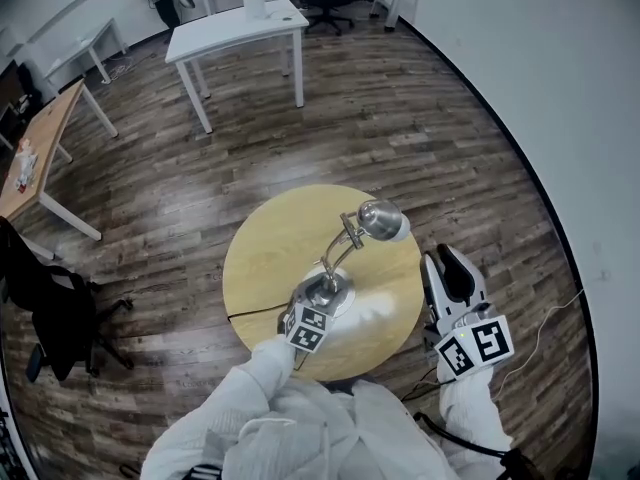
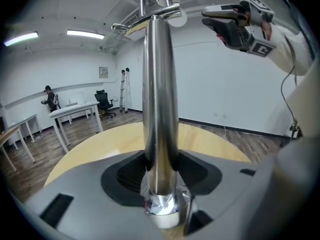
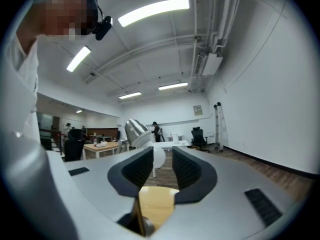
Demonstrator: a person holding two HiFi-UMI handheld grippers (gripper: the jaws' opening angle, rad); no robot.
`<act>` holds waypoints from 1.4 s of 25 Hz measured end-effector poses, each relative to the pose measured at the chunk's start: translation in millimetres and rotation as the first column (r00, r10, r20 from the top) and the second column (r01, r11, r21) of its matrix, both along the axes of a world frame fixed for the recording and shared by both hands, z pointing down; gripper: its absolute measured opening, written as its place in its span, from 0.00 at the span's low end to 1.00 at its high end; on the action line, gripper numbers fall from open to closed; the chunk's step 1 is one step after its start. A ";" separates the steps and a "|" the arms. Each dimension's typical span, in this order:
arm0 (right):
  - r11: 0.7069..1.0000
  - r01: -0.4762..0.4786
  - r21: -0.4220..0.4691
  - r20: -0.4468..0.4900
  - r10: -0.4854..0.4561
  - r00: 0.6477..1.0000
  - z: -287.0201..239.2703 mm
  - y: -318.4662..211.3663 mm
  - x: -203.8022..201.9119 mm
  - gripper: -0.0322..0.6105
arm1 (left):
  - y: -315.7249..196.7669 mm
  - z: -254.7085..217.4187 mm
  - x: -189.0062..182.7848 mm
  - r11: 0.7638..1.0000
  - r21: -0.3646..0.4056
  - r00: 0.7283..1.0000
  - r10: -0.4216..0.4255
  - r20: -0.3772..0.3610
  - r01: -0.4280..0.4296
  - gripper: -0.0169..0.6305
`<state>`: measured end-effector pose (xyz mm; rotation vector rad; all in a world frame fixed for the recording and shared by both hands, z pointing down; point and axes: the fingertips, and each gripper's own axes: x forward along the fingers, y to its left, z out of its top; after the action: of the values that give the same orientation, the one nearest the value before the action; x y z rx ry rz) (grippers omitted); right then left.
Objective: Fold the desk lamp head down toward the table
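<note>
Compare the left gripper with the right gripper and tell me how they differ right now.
The left gripper is closed on the desk lamp's shiny chrome stem just above its base; the right gripper holds nothing, its jaws slightly apart. The left gripper sits low over the round wooden table; the right gripper hangs off the table's edge, facing the chrome lamp head. Both carry a black-and-white marker cube.

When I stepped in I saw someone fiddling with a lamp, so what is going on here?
A person works a silver desk lamp on a round wooden table. The left hand-held gripper has its jaws low on the lamp post. The right hand-held gripper is open and empty, beside the table; the lamp head is raised.
</note>
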<state>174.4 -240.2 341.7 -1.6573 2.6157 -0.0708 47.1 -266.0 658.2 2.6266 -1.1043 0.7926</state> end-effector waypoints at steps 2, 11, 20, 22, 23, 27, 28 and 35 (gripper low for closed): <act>0.986 0.157 0.048 -0.102 -0.152 0.983 -27.4 -3.3 -20.4 0.27 | 0.3 -0.5 0.0 1.000 -0.009 1.000 0.003 -0.006 -0.003 0.33; 0.733 0.611 -0.299 -0.556 -0.654 0.513 -40.4 -24.3 -103.0 0.42 | 3.4 -1.0 0.4 0.999 -0.025 1.000 0.020 -0.012 -0.020 0.33; 0.673 0.662 -0.331 -0.535 -0.711 0.456 -35.0 -33.2 -103.0 0.42 | -0.8 1.6 -1.5 0.999 -0.048 0.999 0.011 -0.050 -0.014 0.33; 0.679 0.669 -0.301 -0.516 -0.707 0.484 -35.0 -35.3 -102.1 0.42 | -2.5 2.0 -2.3 0.999 -0.052 0.999 0.011 -0.053 -0.013 0.33; 0.683 0.668 -0.295 -0.508 -0.704 0.496 -34.1 -37.1 -99.1 0.42 | -3.2 2.1 -1.3 0.998 -0.053 0.999 0.012 -0.053 -0.015 0.33; 0.703 0.642 -0.305 -0.473 -0.697 0.539 -25.5 -48.3 -73.4 0.42 | -5.4 5.3 6.5 0.998 -0.066 0.999 0.013 -0.045 -0.016 0.33; 0.709 0.640 -0.297 -0.461 -0.693 0.554 -23.8 -50.4 -70.2 0.42 | -5.3 5.7 6.0 0.998 -0.069 0.999 0.012 -0.044 -0.015 0.33; 0.759 0.569 -0.316 -0.361 -0.651 0.668 9.6 -64.7 -44.6 0.42 | -3.6 6.2 -3.0 0.999 -0.045 0.999 0.021 -0.049 -0.023 0.33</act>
<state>129.8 -304.9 351.4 -0.7790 3.5201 0.0761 44.0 -269.6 664.4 2.6101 -1.0341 0.7456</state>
